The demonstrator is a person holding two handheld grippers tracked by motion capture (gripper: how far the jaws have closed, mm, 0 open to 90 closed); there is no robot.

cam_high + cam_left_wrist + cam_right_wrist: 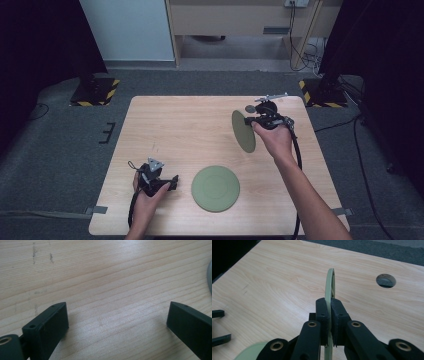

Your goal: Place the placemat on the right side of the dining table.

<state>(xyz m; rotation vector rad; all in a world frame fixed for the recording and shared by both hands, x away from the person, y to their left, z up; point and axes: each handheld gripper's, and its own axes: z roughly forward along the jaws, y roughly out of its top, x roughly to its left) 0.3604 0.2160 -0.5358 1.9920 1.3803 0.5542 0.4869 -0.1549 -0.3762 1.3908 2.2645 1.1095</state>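
Observation:
My right gripper [256,123] is shut on the rim of a green plate [243,131], which hangs on edge above the right side of the wooden table [175,125]. In the right gripper view that plate [329,285] stands edge-on between the two closed jaws of my right gripper [329,315]. A second green plate [215,188] lies flat near the table's front middle; its edge [252,352] shows low in the right gripper view. My left gripper [174,182] rests open at the front left, just left of the flat plate. Bare wood lies between the jaws of my left gripper [117,317].
A round cable hole [386,280] is cut in the tabletop beyond the held plate. Grey carpet surrounds the table, with two black stand bases [94,91] marked in yellow and black at the far corners. Cables [299,150] trail from the grippers.

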